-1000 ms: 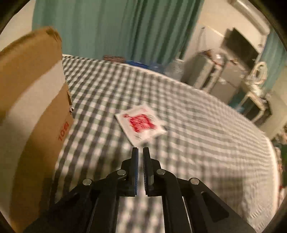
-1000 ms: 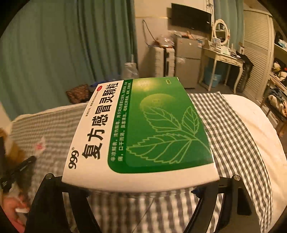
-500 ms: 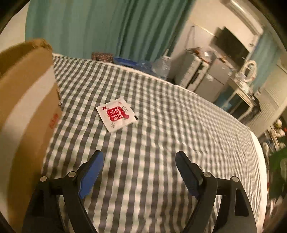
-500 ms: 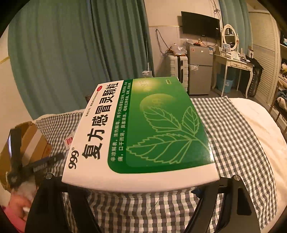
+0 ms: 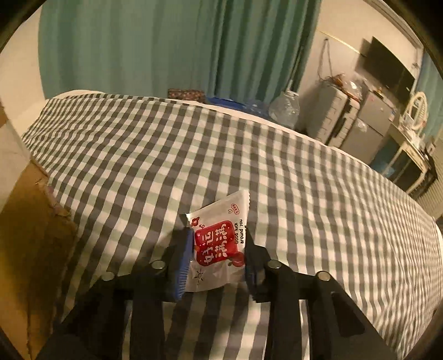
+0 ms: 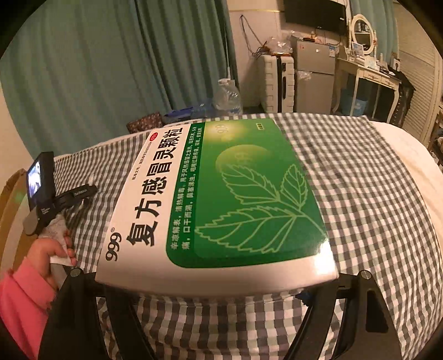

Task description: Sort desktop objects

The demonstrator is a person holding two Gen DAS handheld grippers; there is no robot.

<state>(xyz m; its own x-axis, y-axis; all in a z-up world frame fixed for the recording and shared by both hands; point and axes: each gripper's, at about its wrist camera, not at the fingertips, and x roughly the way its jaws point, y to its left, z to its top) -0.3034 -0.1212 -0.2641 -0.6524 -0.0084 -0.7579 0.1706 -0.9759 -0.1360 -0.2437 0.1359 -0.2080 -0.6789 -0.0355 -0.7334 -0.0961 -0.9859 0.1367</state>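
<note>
Your medicine box (image 6: 216, 199) hides the right gripper's (image 6: 218, 288) fingertips. Cardboard box (image 5: 30, 249) left of your left gripper (image 5: 217, 235): cut off by the edge. Sachet's (image 5: 218, 246) lower print too small to read.

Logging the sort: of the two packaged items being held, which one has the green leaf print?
The medicine box in the right gripper: white and green with a leaf. The left gripper holds a small white sachet with a red label.

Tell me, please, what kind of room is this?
Most likely a bedroom or studio flat. The work surface looks like a bed under a checked cover, and behind it stand a dressing table with a mirror, a small fridge and a wall television.
</note>
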